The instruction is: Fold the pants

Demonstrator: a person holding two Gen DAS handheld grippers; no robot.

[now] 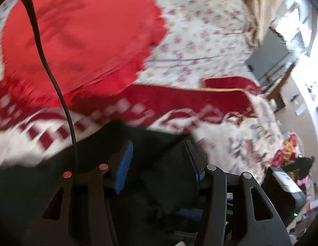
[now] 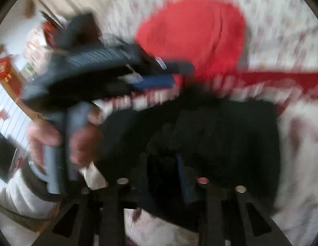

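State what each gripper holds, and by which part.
Black pants sit between the fingers of the left gripper and right gripper; blur hides whether either grips them, or where.

pants (image 1: 159, 149) – black | bunched on bed – blurred, pose unclear

The left gripper (image 1: 159, 164) is built of matte black linkage arms, each capped by a round silver pivot screw; blue ribbed pads (image 1: 124, 168) are fitted on the fingers' inner faces. A thin black cable (image 1: 46, 65) is seen beyond its left finger. The right gripper (image 2: 169, 176) — blurred — shows like black arms. A fuzzy white sleeve with a dark cuff (image 2: 17, 196) is worn behind the other gripper's grey handle.
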